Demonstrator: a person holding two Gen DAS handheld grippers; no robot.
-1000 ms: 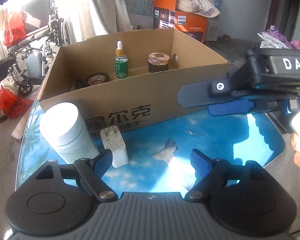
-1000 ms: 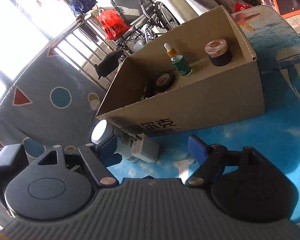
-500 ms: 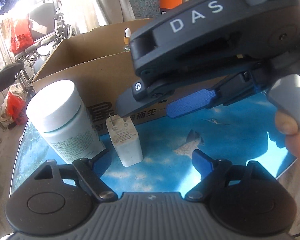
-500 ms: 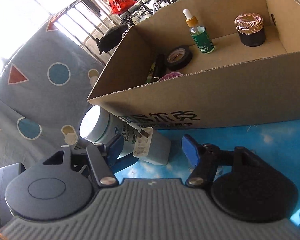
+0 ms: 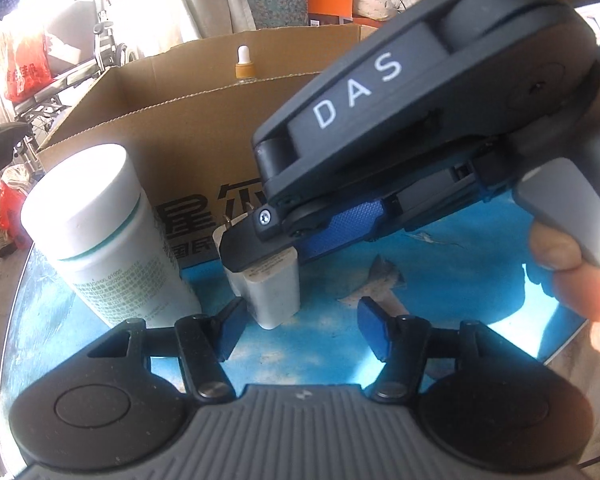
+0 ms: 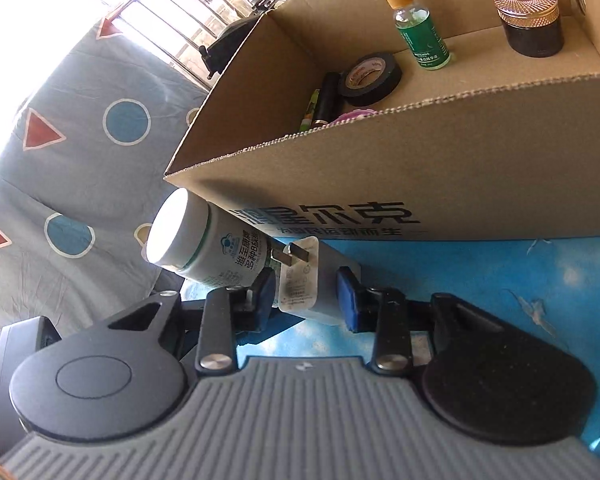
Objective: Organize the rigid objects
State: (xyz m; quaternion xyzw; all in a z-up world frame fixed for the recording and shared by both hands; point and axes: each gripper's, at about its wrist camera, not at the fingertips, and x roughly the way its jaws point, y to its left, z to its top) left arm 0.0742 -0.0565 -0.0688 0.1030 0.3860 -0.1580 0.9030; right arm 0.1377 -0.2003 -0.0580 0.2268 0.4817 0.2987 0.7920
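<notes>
While our right gripper (image 6: pixel 307 296) closes on it, the white charger (image 6: pixel 302 280) stands on the blue table (image 6: pixel 500 280), prongs up, just in front of the cardboard box (image 6: pixel 440 184). Right wrist view: charger sits between the two blue pads (image 6: pixel 346 298); the one on the picture's left looks to be touching its face, the other has a thin gap or is just at the edge, so we can't confirm a firm grip. Jaws are narrow and closing.

In the left wrist view the same charger (image 5: pixel 274 292) shows below the right gripper's (image 5: pixel 284 240) black finger, which comes in from the upper right and covers its top. A hand (image 5: pixel 572 272) holds that tool at the picture's right edge.

Our left gripper (image 5: pixel 296 328) is low over the table, jaws closing, at a middling width. Nothing is between its pads; the charger stands just ahead of them, toward the left pad.

White bottle (image 5: pixel 100 232) stands upright just left of the charger, very close, possibly touching; right wrist view puts it (image 6: pixel 204 244) directly behind the prongs. It's also right against the box front.

Inside the box: a green dropper bottle (image 6: pixel 418 28) upright, a dark jar (image 6: pixel 530 20) with a copper lid toward the far corner, a roll of black tape (image 6: pixel 370 74) lying flat, a dark tube (image 6: pixel 326 102) beside it, plus something pink (image 6: pixel 358 114) at the near wall, mostly hidden.

Beyond the table: patterned grey fabric (image 6: pixel 80 128) and a wheelchair (image 5: pixel 80 64) in bright light.
</notes>
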